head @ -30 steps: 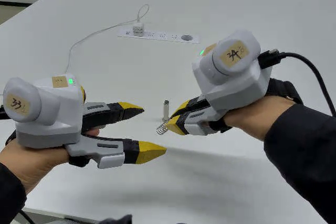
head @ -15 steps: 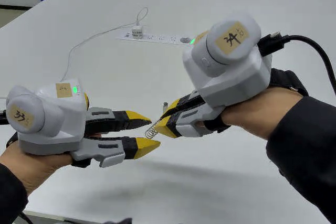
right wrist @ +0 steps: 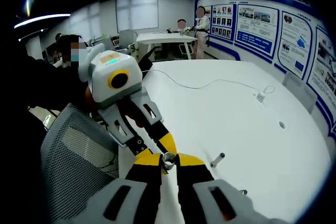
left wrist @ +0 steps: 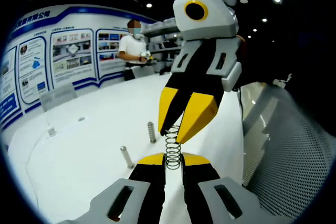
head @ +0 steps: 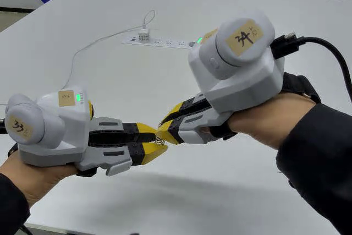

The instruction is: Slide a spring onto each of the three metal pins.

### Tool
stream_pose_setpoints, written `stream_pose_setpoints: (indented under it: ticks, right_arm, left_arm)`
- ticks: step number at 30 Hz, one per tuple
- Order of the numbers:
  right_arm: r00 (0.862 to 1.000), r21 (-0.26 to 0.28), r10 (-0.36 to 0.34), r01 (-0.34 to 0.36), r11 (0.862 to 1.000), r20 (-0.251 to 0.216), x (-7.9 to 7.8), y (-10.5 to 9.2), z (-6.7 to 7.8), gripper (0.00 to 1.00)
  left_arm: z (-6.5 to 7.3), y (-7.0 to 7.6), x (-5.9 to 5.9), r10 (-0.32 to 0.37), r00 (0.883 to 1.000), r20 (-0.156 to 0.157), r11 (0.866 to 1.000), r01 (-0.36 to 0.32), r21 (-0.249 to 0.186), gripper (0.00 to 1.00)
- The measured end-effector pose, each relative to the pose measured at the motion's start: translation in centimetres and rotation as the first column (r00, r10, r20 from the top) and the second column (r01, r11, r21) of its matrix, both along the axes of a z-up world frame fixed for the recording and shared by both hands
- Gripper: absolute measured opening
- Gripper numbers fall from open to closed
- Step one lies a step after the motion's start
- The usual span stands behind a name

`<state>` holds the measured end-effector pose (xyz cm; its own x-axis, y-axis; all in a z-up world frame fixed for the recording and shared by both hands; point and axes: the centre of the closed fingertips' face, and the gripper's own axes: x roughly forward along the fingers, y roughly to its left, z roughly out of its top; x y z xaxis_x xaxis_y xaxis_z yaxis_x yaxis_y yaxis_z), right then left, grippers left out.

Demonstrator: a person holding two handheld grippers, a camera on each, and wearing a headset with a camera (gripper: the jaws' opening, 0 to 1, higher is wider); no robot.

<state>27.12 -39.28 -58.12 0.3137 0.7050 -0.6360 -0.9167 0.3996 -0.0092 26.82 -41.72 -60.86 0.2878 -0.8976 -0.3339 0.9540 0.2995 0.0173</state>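
Tip to tip: the left gripper point(head: 155, 146) has narrow jaws gripping the spring point(left wrist: 173, 150) at its near end, with the near pin point(left wrist: 126, 157) and far pin point(left wrist: 151, 131) upright just left. The right gripper point(head: 163, 129) pinches the far end. Its own view shows the spring end-on, while the left gripper view shows the coils side-on.

In the head view, the tips of the left tongs point(head: 156, 139) and right tongs point(head: 165, 129) are covering most of the spring point(head: 160, 142). In the right gripper view, the spring is pointing end-on, hiding its length.
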Motion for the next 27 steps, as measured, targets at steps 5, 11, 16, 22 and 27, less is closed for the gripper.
stream_pose_setpoints:
  ticks: [5,11,16,22,27]
  right_arm:
    - [1.000,0.010,0.003,-0.003,1.000,0.007,0.0,0.3,0.2,0.11]
    - [1.000,0.016,0.006,-0.007,1.000,0.009,-0.2,0.5,0.2,0.11]
    - [1.000,0.025,0.001,-0.001,1.000,0.011,0.1,0.5,0.4,0.11]
    - [1.000,0.036,-0.020,0.019,0.999,0.017,0.7,0.1,0.7,0.11]
    - [0.998,0.062,-0.055,0.053,0.997,0.038,1.9,-0.4,1.4,0.11]
  left_arm:
    - [0.1,-0.2,-0.2,-0.012,1.000,-0.009,1.000,0.012,-0.007,0.12]
    - [0.2,-0.5,-0.5,-0.024,1.000,-0.014,1.000,0.024,-0.012,0.12]
    - [0.2,-0.3,-0.3,-0.014,1.000,-0.028,1.000,0.014,-0.020,0.14]
    - [0.0,0.1,0.2,0.025,0.998,-0.059,0.999,-0.026,-0.022,0.29]
    - [0.0,0.8,0.8,0.070,0.994,-0.078,0.997,-0.073,-0.031,0.39]
